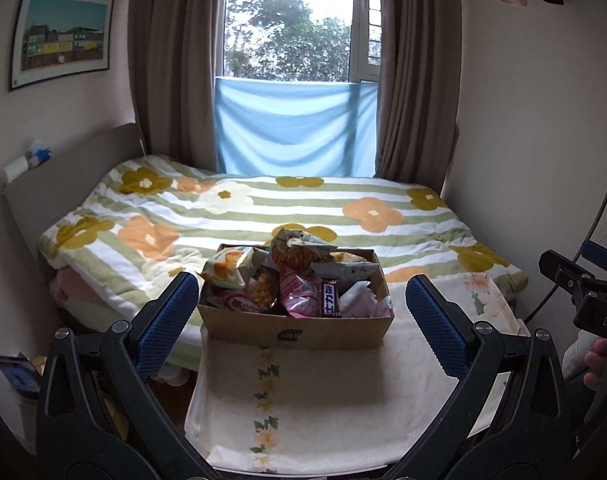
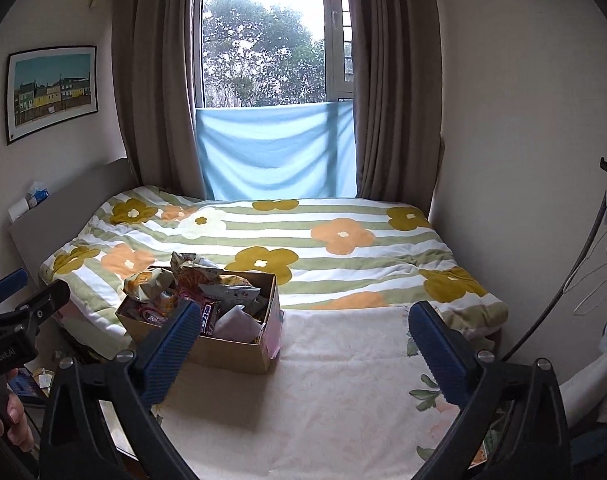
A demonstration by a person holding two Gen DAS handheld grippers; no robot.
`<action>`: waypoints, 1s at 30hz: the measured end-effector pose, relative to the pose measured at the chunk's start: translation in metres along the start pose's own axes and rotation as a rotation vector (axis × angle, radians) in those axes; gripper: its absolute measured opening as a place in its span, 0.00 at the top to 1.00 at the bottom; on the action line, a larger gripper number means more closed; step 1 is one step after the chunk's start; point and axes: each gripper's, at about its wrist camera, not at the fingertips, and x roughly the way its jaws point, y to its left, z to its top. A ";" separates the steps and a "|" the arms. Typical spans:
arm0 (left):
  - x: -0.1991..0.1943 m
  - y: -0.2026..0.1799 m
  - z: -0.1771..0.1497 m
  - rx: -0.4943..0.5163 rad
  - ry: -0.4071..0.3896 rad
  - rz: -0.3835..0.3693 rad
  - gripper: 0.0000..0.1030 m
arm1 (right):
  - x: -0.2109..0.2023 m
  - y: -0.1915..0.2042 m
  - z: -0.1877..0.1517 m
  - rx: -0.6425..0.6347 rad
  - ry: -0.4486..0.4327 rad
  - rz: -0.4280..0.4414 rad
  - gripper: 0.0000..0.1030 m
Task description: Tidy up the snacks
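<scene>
A cardboard box (image 1: 295, 326) heaped with snack packets (image 1: 291, 280) stands at the far end of a cloth-covered table (image 1: 323, 396), against the bed. My left gripper (image 1: 301, 296) is open and empty, its blue pads either side of the box from just in front. In the right wrist view the box (image 2: 227, 350) sits left of centre with its snacks (image 2: 195, 284). My right gripper (image 2: 305, 330) is open and empty, over the bare cloth (image 2: 335, 384) to the right of the box. The right gripper also shows at the left wrist view's right edge (image 1: 583, 292).
A bed with a flowered striped quilt (image 1: 303, 208) lies behind the table. Brown curtains and a blue cloth (image 1: 295, 128) hang at the window. A headboard (image 1: 63, 176) stands left. Clutter lies on the floor at the left (image 1: 19, 376). Cables and hangers hang right (image 2: 599, 264).
</scene>
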 end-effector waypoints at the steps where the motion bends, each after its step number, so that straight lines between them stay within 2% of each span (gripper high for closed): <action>1: 0.000 -0.001 -0.002 0.000 0.004 0.000 0.00 | -0.001 0.000 -0.001 0.002 -0.002 0.000 0.00; 12: -0.008 -0.006 -0.004 0.036 -0.003 0.005 0.00 | -0.009 -0.002 -0.003 0.015 -0.014 -0.010 0.00; 30: -0.010 -0.012 -0.001 0.031 -0.015 0.005 0.00 | -0.009 -0.012 -0.005 0.025 -0.003 -0.023 0.00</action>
